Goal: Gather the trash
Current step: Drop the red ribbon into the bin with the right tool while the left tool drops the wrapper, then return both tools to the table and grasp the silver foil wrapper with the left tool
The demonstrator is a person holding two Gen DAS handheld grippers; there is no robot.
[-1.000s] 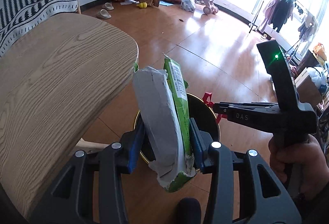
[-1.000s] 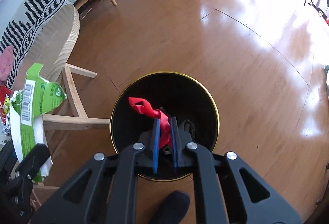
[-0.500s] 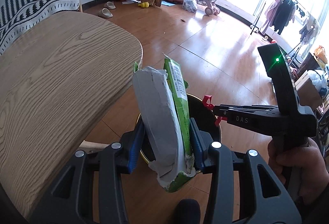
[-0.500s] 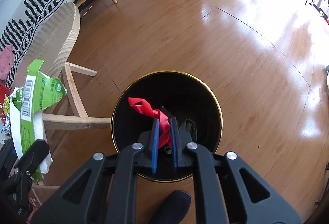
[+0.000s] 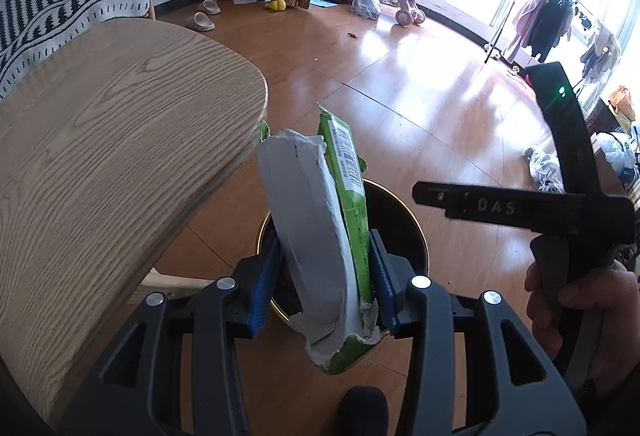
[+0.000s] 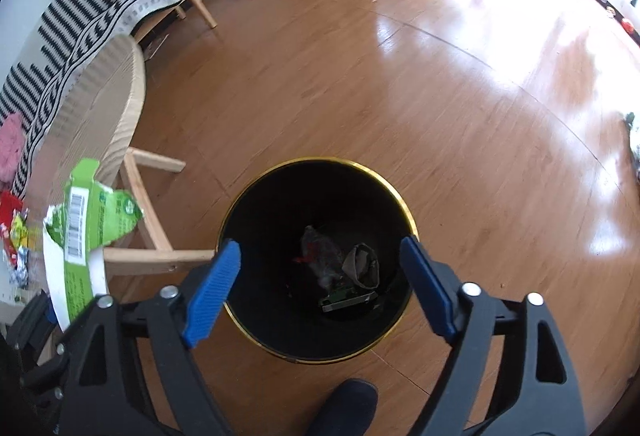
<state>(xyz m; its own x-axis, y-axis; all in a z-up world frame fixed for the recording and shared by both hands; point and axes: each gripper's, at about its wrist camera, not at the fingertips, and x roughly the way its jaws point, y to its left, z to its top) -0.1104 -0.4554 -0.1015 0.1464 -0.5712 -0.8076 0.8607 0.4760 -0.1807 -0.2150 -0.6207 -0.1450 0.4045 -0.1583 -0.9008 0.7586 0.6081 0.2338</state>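
— Green-and-grey wrapper (image 5: 320, 232)?
— Clamped upright in the left gripper (image 5: 324, 276), hiding half the black bin (image 6: 320, 192).
— Right gripper (image 6: 320, 288)?
— Just sprung apart, empty, above the bin; scraps (image 6: 340, 268) inside are dim.

Shining under window glare: a wooden plank floor (image 6: 400, 84). Standing on it, a round black waste bin with a gold rim (image 6: 406, 212), holding crumpled wrappers (image 6: 340, 268) at its bottom. Standing just beside the bin, a light wooden table (image 5: 100, 156) on pale legs (image 6: 140, 204). Lying far off near the curtain: a pair of slippers (image 5: 202, 16), a yellow toy (image 5: 276, 5), a tied plastic bag (image 5: 366, 2) and a pink ride-on toy (image 5: 404, 10). Resting at the right edge, a crumpled bag (image 5: 544, 164).
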